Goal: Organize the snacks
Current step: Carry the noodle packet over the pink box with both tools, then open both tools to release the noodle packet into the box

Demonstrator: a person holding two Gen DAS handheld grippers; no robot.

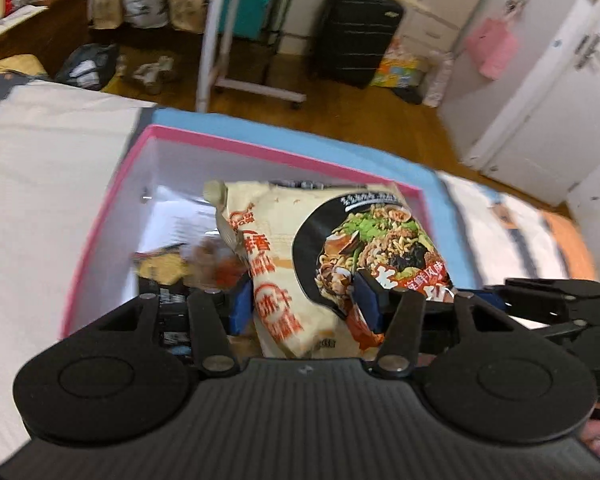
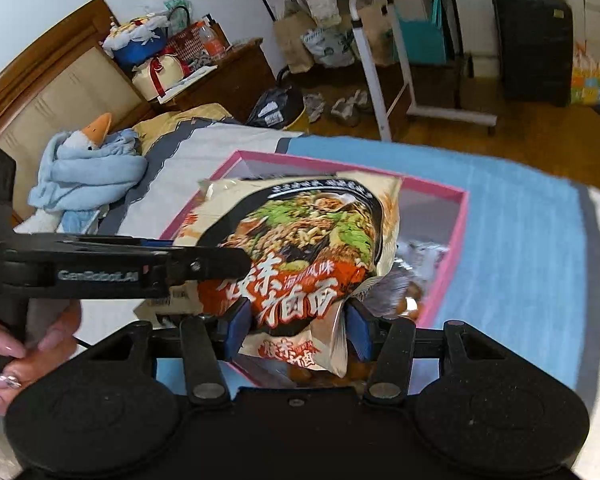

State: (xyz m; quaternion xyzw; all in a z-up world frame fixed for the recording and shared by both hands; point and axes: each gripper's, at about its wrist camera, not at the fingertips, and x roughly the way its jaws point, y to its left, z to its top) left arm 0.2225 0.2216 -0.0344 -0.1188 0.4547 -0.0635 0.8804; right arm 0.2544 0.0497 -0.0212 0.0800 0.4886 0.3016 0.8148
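A cream and black instant noodle packet is held over a pink-rimmed box on the bed. My left gripper is shut on the packet's near edge, blue pads on both sides. My right gripper is shut on the same packet at its lower end. The left gripper's black body crosses the right wrist view from the left. The box holds other snack packs, partly hidden under the packet.
The box lies on a blue mat on a white bed sheet. A blue plush toy lies near the headboard. Beyond the bed are a wooden floor, a rolling side table, a black suitcase and bags.
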